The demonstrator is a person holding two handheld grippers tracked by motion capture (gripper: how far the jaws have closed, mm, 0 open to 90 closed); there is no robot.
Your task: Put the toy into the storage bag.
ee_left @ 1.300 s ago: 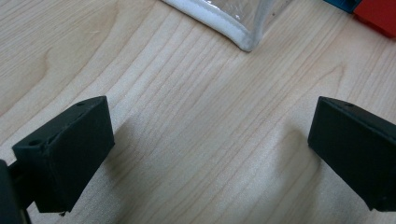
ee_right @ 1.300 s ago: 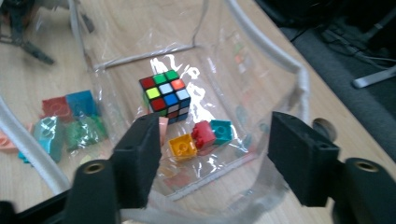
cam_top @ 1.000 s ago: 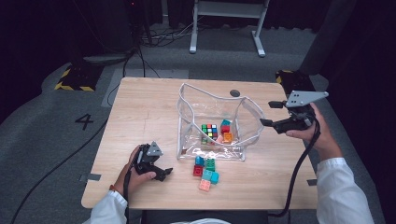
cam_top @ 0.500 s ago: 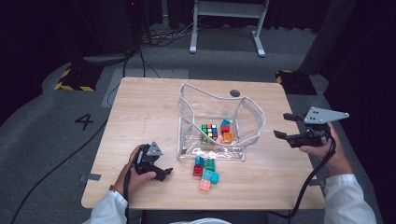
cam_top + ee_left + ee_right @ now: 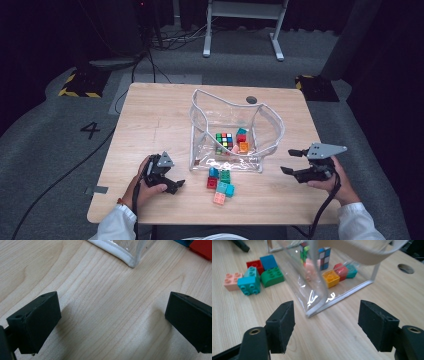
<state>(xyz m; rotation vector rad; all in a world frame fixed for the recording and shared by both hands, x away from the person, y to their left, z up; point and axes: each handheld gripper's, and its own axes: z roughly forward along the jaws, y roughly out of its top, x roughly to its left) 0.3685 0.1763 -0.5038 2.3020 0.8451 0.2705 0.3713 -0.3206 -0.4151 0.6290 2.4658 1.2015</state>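
The right gripper (image 5: 292,161) has come down from beside the upper rim of the clear plastic pouch (image 5: 270,125) towards the tabletop (image 5: 160,115), drawing back to its right edge, well clear of the pouch. Its jaws have just been closing a little, with nothing between them, as far as the blur shows.

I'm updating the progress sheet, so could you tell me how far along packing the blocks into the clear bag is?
Partly done. Inside the clear bag already lie a puzzle cube and a few blocks, among them an orange block. Nothing is in hand: the left gripper and right gripper are both open and empty. Left to do: the loose blocks on the table in front of the bag.
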